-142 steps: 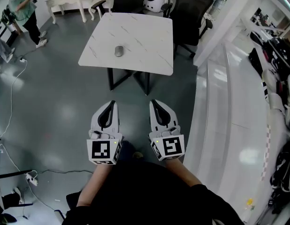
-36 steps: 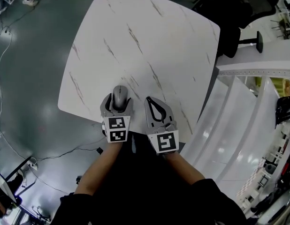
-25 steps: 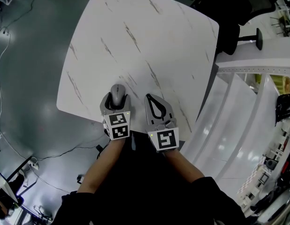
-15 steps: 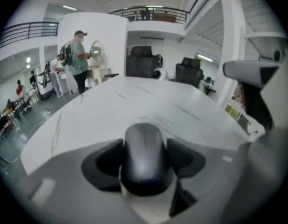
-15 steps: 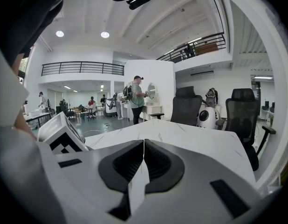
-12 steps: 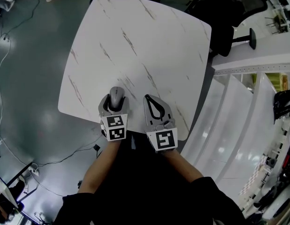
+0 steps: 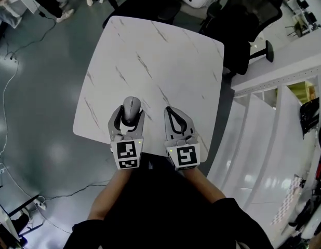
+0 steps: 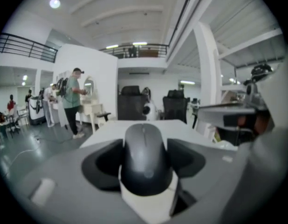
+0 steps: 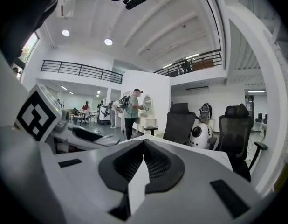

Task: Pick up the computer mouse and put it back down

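Mouse (image 7: 131,109) lies pinched lengthwise in the left gripper's (image 7: 128,115) jaws, nose forward, over the table's (image 7: 150,56) near edge — set-down is straight below; right gripper (image 7: 174,113) closed, empty.

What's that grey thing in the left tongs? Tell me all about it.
It is a computer mouse: dark grey, smooth matte plastic, with a scroll wheel on its centre line. The left tongs pinch its sides, and its nose points away from the person. It seems held above the white marbled table, near the front edge.
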Available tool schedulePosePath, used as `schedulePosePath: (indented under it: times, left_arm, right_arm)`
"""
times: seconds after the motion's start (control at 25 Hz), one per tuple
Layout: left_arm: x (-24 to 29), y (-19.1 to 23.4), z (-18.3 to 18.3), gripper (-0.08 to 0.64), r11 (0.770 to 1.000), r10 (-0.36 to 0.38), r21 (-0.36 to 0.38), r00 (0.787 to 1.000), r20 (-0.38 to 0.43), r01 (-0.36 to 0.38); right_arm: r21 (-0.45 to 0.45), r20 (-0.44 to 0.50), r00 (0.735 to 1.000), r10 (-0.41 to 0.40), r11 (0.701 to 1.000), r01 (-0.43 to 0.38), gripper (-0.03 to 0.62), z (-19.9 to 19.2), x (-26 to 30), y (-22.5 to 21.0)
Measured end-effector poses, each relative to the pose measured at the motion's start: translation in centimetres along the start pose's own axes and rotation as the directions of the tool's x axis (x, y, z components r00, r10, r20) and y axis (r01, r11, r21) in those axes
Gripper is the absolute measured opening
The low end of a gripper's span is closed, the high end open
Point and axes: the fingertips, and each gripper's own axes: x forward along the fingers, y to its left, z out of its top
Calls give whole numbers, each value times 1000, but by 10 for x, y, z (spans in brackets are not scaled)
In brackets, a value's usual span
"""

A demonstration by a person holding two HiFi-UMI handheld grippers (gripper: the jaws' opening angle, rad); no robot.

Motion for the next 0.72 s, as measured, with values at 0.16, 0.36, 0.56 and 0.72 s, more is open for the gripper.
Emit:
schedulePosePath:
  times: [0.16,0.36,0.56,0.72]
  left_arm:
    - [-15,5,55,298,1000,-5,11,992,126,4]
    - [-30,7,97,298,1000,-12,21,973,229,7]
    - [-40,4,116,298,1000,-21,27,962,274,14]
    - [-41,5,118,298,999,-25,29,960,279,18]
  right_arm:
    - [1,62,998,-25,1000,25,19,31,0,-7]
    - [-3,121,991,-50,999,51,19,58,-4,-13]
    - [-17,122,991,-58,998,60,19,63,-8,-15]
    - [-16,113,992,-59,998,61,20,60,-6,-14]
